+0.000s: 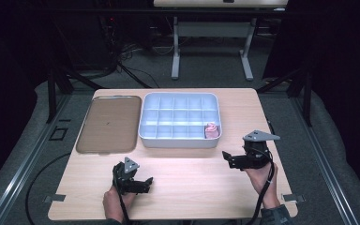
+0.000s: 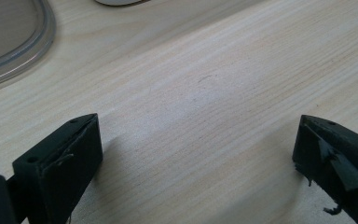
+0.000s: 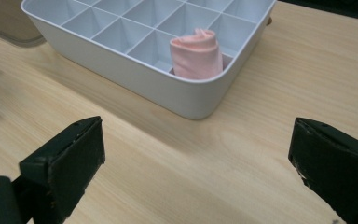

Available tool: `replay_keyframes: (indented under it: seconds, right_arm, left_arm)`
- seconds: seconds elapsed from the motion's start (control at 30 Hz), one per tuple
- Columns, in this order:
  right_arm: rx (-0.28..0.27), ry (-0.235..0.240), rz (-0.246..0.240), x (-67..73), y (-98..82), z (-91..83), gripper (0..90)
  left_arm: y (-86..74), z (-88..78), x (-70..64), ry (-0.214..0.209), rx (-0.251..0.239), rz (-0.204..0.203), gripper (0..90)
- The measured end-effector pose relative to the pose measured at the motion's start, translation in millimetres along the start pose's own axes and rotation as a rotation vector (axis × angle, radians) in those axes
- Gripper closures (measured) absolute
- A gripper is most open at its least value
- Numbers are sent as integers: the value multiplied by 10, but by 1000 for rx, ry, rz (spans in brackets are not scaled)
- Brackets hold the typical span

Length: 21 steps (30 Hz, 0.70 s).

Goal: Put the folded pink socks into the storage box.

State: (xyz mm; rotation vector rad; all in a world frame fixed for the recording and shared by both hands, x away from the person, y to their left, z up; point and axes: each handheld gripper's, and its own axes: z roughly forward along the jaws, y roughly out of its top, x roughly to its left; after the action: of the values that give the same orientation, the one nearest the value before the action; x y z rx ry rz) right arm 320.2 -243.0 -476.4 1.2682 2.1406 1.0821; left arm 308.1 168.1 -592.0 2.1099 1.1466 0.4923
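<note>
A rolled pink cloth (image 1: 211, 130) stands upright in the near right corner compartment of a white divided box (image 1: 180, 139) at the back middle of the wooden table. In the right gripper view the roll (image 3: 197, 52) sits just behind the box's front wall (image 3: 121, 72). My right gripper (image 1: 228, 160) hovers in front of the box's right end, jaws open with nothing between them (image 3: 196, 144). My left gripper (image 1: 146, 183) rests low over the near left of the table, also open and empty (image 2: 198, 140).
A flat brown tray (image 1: 108, 123) lies left of the box, and its rounded rim (image 2: 23, 56) shows in the left gripper view. Bare wood (image 1: 192, 178) stretches between the two grippers. Table legs and cables stand on the floor beyond.
</note>
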Motion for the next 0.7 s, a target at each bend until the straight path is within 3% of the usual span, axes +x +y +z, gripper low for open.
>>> replay_keyframes:
  seconds: [0.13,0.43,0.7]
  right_arm:
    - [-3,-15,27,-45,-164,-26,25]
    - [49,-55,112,-211,-733,50,0]
    - [79,-109,127,-285,-1064,153,0]
  left_arm:
    - [0,0,0,0,0,0,12]
    - [0,0,0,0,0,0,12]
    - [0,0,0,0,0,0,12]
